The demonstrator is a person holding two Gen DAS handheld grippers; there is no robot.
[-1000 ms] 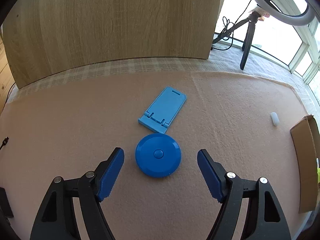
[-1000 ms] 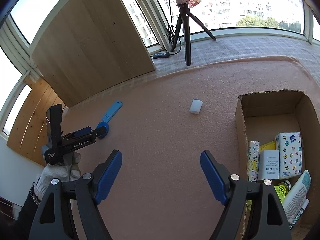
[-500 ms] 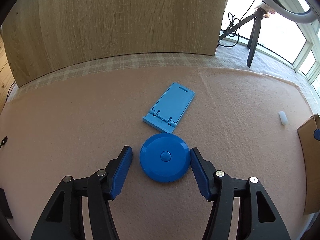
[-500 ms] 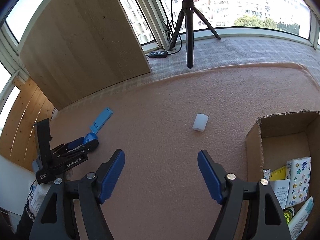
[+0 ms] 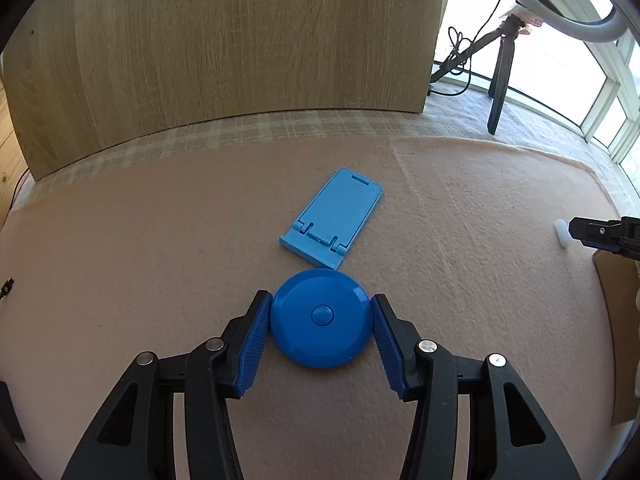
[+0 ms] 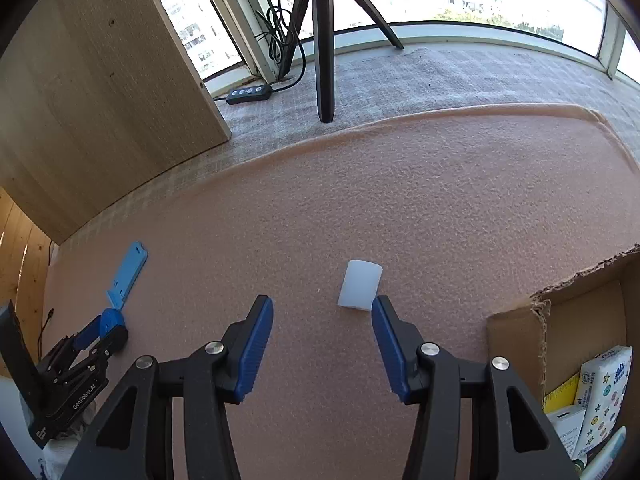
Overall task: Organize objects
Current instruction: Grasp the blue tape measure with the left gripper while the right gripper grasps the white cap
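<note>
Open brown cardboard box (image 6: 560, 320) sits at right on the pink felt mat (image 6: 400, 200). Left gripper (image 5: 321, 326) has just closed onto the round blue plastic disc (image 5: 320, 318) — pads touching, gripped; lift next. Right gripper (image 6: 322, 334), jaws narrowing, holds nothing — small white cylinder (image 6: 359, 286) just ahead, needs centring.

Blue disc (image 5: 320, 318) smooth glossy plastic; mat (image 5: 480, 216) rough pink felt; panel (image 5: 224, 48) matt wood grain; box (image 6: 560, 320) cardboard

Two black hand-held grippers with blue ribbed pads

Left gripper (image 5: 322, 330) and right gripper (image 6: 322, 330) fill the lower frame: black linkage arms, silver screws. At lower left, white "GenRobot.AI" lettering marks the other gripper's body.
</note>
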